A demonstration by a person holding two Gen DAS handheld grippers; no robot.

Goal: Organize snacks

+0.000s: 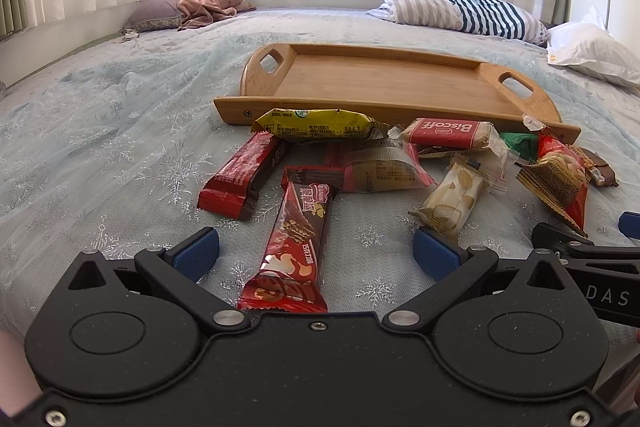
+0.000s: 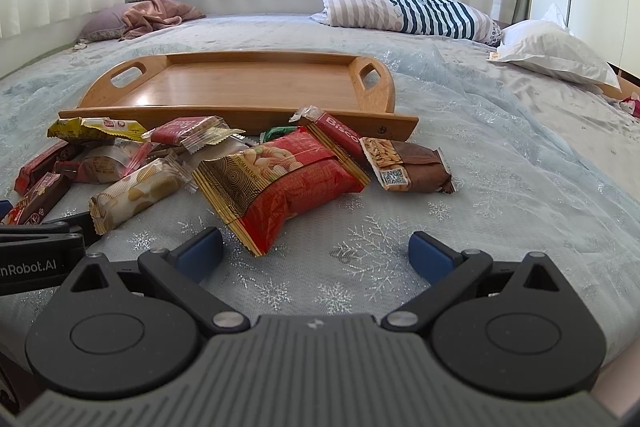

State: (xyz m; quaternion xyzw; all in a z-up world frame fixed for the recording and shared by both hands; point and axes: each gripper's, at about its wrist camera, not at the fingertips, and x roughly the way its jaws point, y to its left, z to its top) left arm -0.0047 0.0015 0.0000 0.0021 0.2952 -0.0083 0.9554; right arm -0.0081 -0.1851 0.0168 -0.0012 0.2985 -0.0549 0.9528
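A pile of wrapped snacks lies on the bed in front of a wooden tray (image 1: 384,75) (image 2: 248,87) that holds nothing. My left gripper (image 1: 316,251) is open, its blue pads either side of a red wafer bar (image 1: 296,239) without touching it. Near it lie a dark red bar (image 1: 240,175), a yellow packet (image 1: 316,125), a red Biscoff pack (image 1: 448,133) and a cream packet (image 1: 452,199). My right gripper (image 2: 316,251) is open and empty, just short of a red-and-gold nut bag (image 2: 280,183). A brown bar (image 2: 412,165) lies right of the bag.
The bed has a pale blue snowflake cover (image 2: 480,211). A striped pillow (image 1: 460,7) and a white pillow (image 2: 556,47) lie behind the tray on the right, a pink blanket (image 1: 208,5) at the far left. Curtained windows stand behind.
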